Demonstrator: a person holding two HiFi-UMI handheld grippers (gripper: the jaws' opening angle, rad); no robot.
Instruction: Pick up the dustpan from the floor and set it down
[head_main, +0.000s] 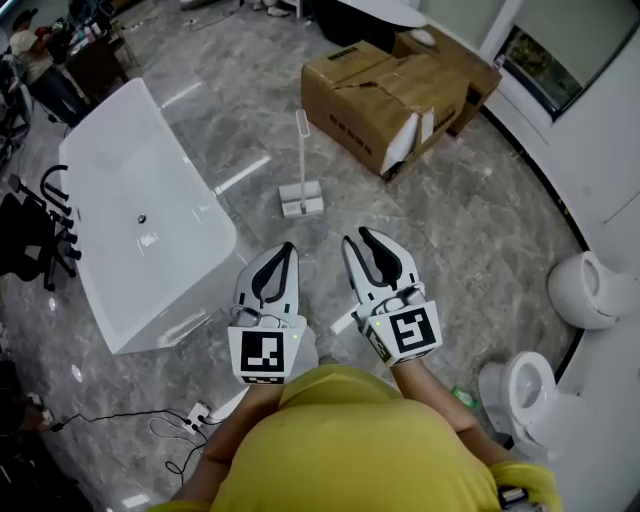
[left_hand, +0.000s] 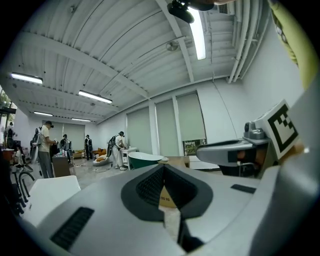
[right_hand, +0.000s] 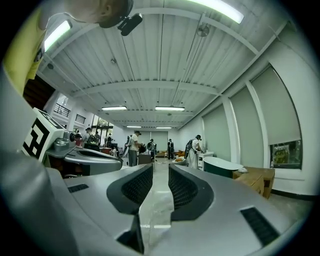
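Head view: grey marble floor; white bathtub at nine o'clock, cardboard box at one; dustpan upright at twelve.
Left gripper view: left gripper fingers pressed together, empty.
Right gripper view: right gripper fingers narrowly apart, empty.

Left gripper and right gripper are being held side by side in front of the body, close together but apart. Both are being pointed forward, roughly level. Left jaws are being held together at the tips, with nothing between them. Right jaws are being held partly apart, with the gap empty. Left forearm and right forearm are being held close to the torso.
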